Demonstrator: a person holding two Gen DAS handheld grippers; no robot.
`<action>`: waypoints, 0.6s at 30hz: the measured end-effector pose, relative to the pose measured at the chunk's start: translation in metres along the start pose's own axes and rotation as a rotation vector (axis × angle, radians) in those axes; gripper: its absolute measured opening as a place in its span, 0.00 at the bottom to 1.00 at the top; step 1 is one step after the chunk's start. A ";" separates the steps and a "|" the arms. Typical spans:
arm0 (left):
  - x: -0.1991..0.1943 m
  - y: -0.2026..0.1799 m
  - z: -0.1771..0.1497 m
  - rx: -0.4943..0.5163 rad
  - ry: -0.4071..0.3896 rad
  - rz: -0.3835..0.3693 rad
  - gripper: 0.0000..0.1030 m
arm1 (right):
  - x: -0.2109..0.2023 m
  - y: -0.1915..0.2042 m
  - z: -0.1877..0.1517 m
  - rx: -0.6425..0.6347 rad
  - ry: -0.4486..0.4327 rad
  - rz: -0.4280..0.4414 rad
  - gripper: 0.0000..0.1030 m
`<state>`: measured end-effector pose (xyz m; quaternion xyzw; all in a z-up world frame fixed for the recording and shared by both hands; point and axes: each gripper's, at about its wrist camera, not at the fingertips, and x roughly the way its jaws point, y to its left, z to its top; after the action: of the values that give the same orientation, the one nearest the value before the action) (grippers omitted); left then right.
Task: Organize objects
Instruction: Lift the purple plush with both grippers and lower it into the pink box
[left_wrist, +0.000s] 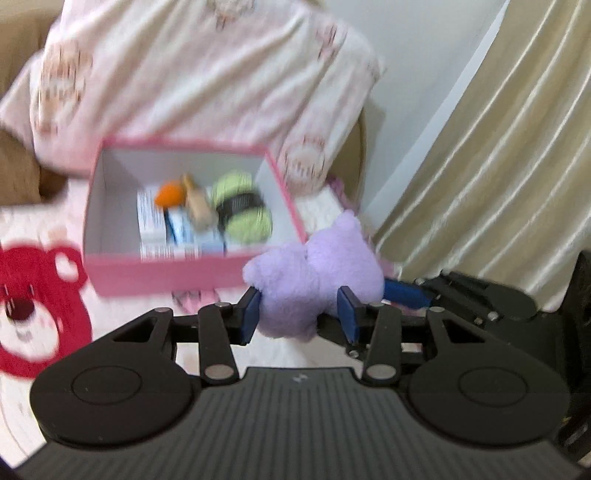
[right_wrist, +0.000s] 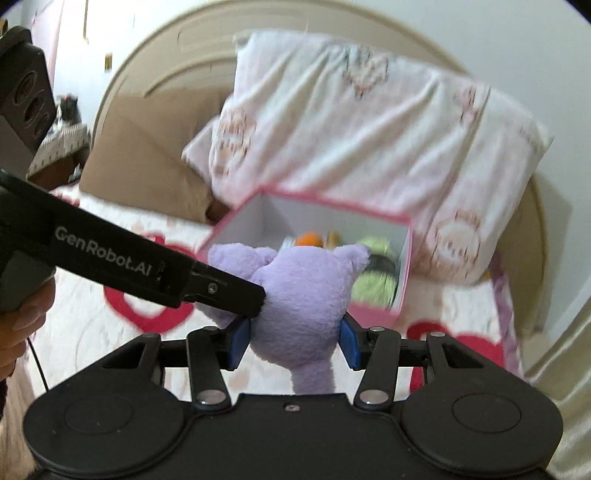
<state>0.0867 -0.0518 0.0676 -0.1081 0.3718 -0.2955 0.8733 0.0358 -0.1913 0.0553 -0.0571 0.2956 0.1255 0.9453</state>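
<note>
Purple plush toy (left_wrist: 314, 280) is clamped by left gripper (left_wrist: 301, 314) and right gripper (right_wrist: 293, 341) fingers, held just before the pink box (left_wrist: 166, 275). Judged soft, light, squashy; body is best gripped.

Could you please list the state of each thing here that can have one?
Purple plush toy: held off the bed by both grippers.
Pink box: open, no lid on it, partly filled.
Left gripper: shut on the toy.
Right gripper: shut on the toy.
Green yarn: lying inside the box.
</note>
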 end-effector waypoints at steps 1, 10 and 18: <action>-0.004 -0.003 0.006 0.018 -0.022 0.005 0.42 | -0.002 -0.002 0.004 0.014 -0.033 -0.001 0.54; 0.008 0.002 0.059 0.050 -0.035 0.038 0.42 | 0.017 -0.016 0.047 0.037 -0.070 0.007 0.54; 0.053 0.047 0.086 -0.055 0.035 0.032 0.42 | 0.074 -0.036 0.065 0.080 0.000 0.068 0.54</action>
<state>0.1973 -0.0483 0.0775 -0.1208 0.3968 -0.2733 0.8679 0.1394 -0.1995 0.0674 -0.0092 0.3023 0.1458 0.9420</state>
